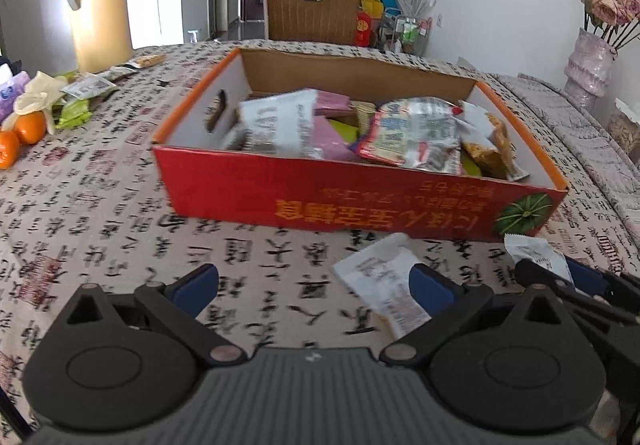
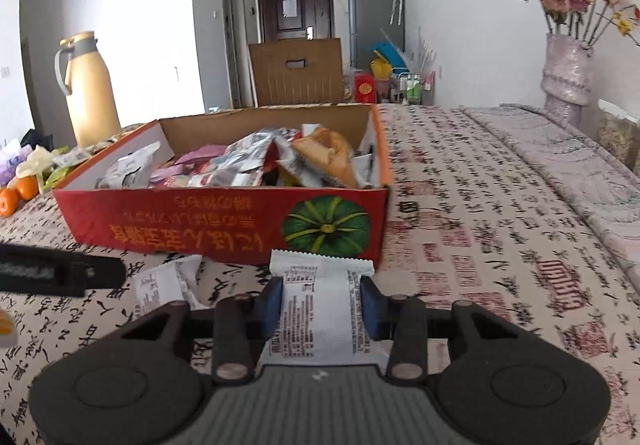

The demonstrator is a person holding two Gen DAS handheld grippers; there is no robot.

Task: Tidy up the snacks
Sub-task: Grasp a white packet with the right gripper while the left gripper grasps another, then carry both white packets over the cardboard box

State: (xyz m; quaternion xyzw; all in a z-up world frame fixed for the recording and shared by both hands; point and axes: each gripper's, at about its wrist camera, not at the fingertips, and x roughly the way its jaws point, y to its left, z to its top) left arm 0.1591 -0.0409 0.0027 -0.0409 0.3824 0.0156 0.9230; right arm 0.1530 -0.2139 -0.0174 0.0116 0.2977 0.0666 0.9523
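A red cardboard box [image 1: 280, 189] with a pumpkin picture holds several snack packets; it also shows in the right wrist view [image 2: 200, 221]. My left gripper [image 1: 314, 285] is open and empty, low over the tablecloth in front of the box. A white snack packet [image 1: 380, 277] lies on the cloth by its right finger; it also shows in the right wrist view [image 2: 160, 285]. My right gripper [image 2: 320, 303] is shut on another white packet [image 2: 318, 305], just in front of the box's near right corner. That gripper and packet show at the lower right of the left wrist view [image 1: 532, 253].
More snack packets [image 1: 84, 93], two oranges [image 1: 24, 133] and a yellow thermos jug [image 1: 98, 1] stand at the table's far left. A pink vase of roses [image 2: 568, 69] stands at the far right. A wooden chair [image 1: 312, 5] is behind the table.
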